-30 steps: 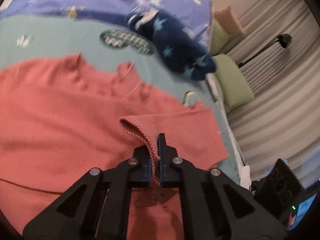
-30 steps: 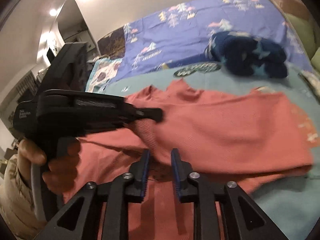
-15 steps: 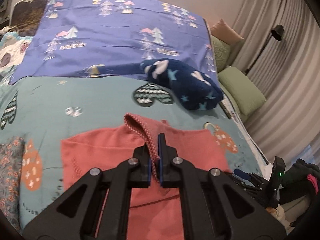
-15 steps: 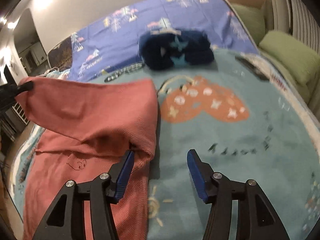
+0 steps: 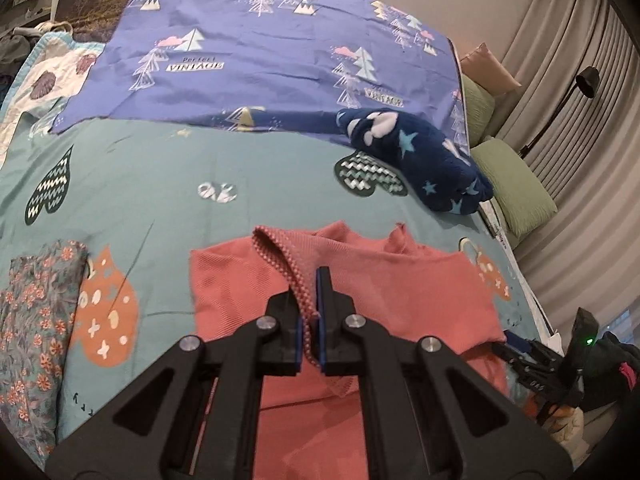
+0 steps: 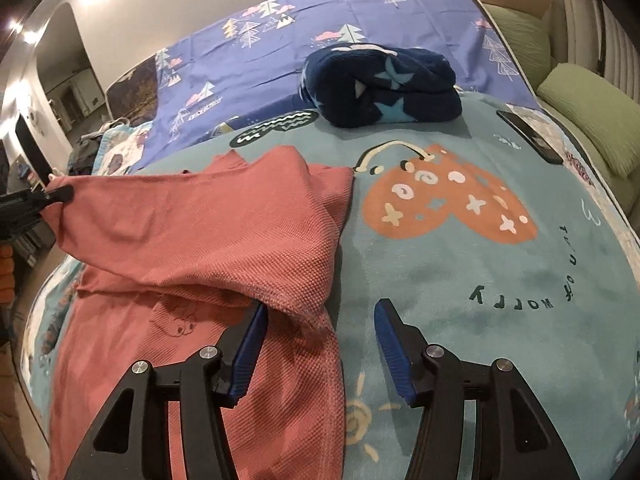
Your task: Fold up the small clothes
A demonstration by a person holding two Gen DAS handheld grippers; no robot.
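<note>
The coral top (image 5: 400,292) lies on my teal blanket (image 5: 160,184), its body spread flat and 1 side folded over toward my left. My left gripper (image 5: 308,312) has its 2 jaws closed tight on the dotted hem of that folded part, lifting the edge clear of the blanket. From the right wrist view, the same coral top (image 6: 200,232) stretches from that pinch at the far left across to a fold just ahead of my right gripper (image 6: 320,344), whose jaws stand wide apart and hold nothing; the left blue pad (image 6: 248,340) sits right at the cloth's folded corner, the other over bare blanket.

Beyond the top, a navy star-print bundle (image 6: 380,88) rests near the purple sheet (image 5: 280,60). A floral garment (image 5: 36,320) lies at the left edge of the blanket. A dark phone (image 6: 528,136) lies by the green cushions (image 6: 592,112).
</note>
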